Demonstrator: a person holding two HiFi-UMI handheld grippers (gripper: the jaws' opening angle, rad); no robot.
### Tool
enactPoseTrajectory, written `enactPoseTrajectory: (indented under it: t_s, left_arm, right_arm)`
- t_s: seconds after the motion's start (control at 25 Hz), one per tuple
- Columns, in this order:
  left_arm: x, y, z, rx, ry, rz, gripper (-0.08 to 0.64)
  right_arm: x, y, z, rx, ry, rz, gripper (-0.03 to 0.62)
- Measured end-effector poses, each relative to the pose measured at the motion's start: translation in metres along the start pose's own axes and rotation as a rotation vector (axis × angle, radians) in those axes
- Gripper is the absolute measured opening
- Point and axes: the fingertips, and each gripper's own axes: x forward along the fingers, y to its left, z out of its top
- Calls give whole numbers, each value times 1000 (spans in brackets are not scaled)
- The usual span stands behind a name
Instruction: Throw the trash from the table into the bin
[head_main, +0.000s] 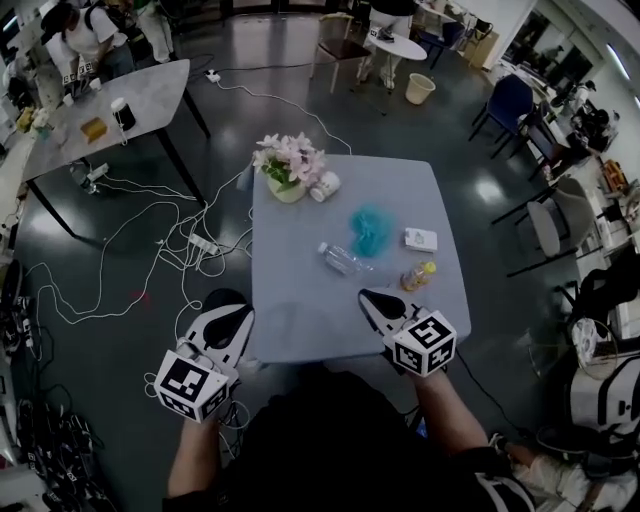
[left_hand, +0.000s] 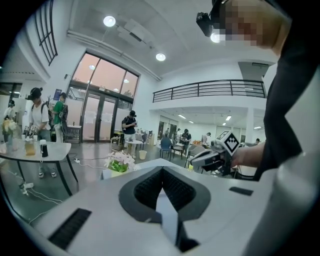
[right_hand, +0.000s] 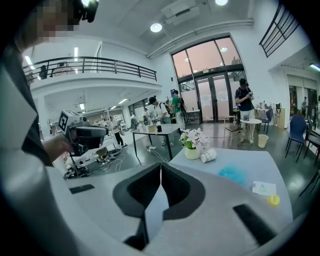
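On the grey table (head_main: 300, 320) lie a clear plastic bottle (head_main: 343, 259), a teal crumpled wrapper (head_main: 372, 228), a white packet (head_main: 420, 239), a small yellow bottle (head_main: 418, 275) and a tipped white cup (head_main: 325, 186). My left gripper (head_main: 222, 298) hangs just off the table's near left corner, jaws shut and empty. Over the near edge, my right gripper (head_main: 372, 297) is shut too, with nothing in it, a short way short of the yellow bottle. The right gripper view shows the teal wrapper (right_hand: 234, 173), the packet (right_hand: 263, 188) and the cup (right_hand: 208, 156) ahead.
A pot of pink flowers (head_main: 287, 165) stands at the table's far left corner. A pale bin (head_main: 421, 88) sits far off by a round table. Cables and a power strip (head_main: 200, 243) lie on the floor to the left. Chairs (head_main: 548, 225) stand to the right.
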Motion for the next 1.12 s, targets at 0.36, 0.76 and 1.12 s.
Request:
enactPoseTrajectory:
  t_s: [0.36,0.76,1.12]
  left_arm:
    - [95,24,20,-47,54,22,12]
    - [102,69,-20,-97,93,-2,12]
    - [121,96,-40,-138,93,-30,12]
  right_arm:
    - [54,-85,-19,-53,123,40,5]
    - [115,-95,-64,-177,387,125,14]
    - [153,-112,-110,-242,593,121,155]
